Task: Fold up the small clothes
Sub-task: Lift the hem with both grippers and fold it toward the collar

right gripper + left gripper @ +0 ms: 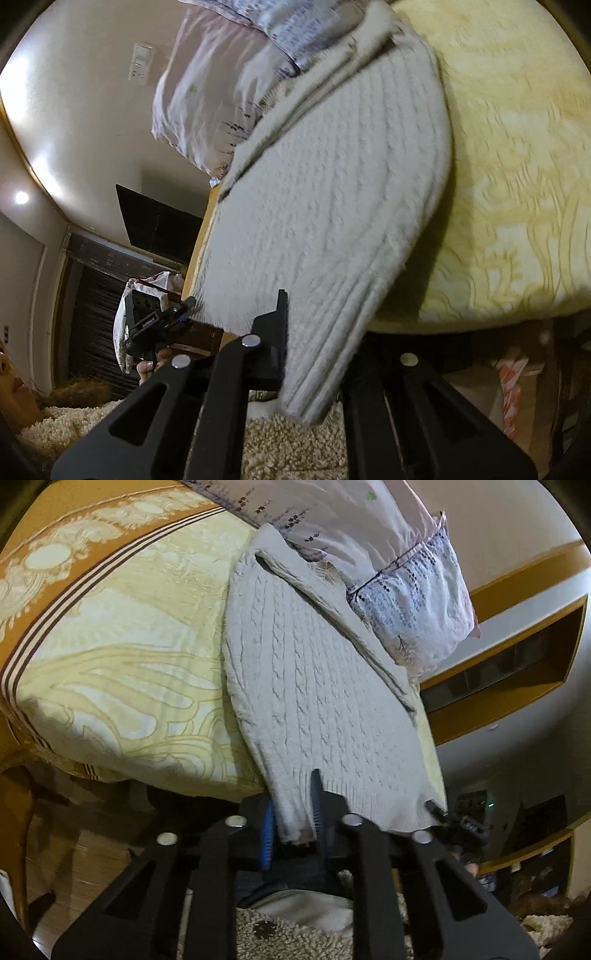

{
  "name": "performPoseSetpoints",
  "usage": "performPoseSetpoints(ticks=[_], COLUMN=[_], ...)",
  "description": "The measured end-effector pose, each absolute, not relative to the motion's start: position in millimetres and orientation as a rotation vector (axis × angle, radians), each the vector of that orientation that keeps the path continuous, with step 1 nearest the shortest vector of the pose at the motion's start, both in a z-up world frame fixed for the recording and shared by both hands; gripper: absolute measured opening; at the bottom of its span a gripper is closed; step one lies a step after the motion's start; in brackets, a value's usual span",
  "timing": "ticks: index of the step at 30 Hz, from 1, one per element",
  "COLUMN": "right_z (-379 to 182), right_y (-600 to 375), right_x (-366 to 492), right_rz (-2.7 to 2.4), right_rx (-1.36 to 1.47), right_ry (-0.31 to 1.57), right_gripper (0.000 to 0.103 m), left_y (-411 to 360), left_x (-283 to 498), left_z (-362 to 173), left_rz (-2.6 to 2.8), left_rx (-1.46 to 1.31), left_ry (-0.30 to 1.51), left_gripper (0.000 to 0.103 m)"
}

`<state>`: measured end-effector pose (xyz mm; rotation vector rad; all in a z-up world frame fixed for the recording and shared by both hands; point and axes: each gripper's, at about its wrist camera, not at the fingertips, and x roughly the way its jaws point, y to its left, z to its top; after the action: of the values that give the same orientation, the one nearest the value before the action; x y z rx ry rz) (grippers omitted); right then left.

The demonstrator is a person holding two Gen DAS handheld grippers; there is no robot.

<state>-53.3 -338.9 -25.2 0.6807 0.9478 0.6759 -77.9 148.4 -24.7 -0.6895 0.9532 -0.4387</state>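
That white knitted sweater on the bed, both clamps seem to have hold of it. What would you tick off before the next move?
1. Left gripper pinching the sweater hem: ok, fabric sits between its blue-padded fingers.
2. Right gripper pinching the other hem corner: ok, knit runs down between its fingers, though the picture is blurred.
3. Sweater lying flat on the bedspread: mostly ok; the hem end hangs past the bed edge.
4. Collar end free: not ok, it lies against or under the patterned pillow.
5. Sleeves tucked in: cannot tell.
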Motion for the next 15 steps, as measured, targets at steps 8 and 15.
performPoseSetpoints(ticks=[8, 15], right_z=[19.5, 62.0], right_y=[-345.7, -333.7], right_x=[-48.6, -32.0], right_rz=[0.593, 0.495], right_rx=[0.564, 0.397], right_ry=[0.747, 0.568], right_gripper=[0.006, 0.006], left_y=[152.3, 154.7], left_x=[-64.5, -30.7], left_z=[4.9, 50.6], left_rz=[-0.417, -0.370], left_rx=[-0.608, -0.515], left_ry=[0.846, 0.697], left_gripper=[0.008, 0.008])
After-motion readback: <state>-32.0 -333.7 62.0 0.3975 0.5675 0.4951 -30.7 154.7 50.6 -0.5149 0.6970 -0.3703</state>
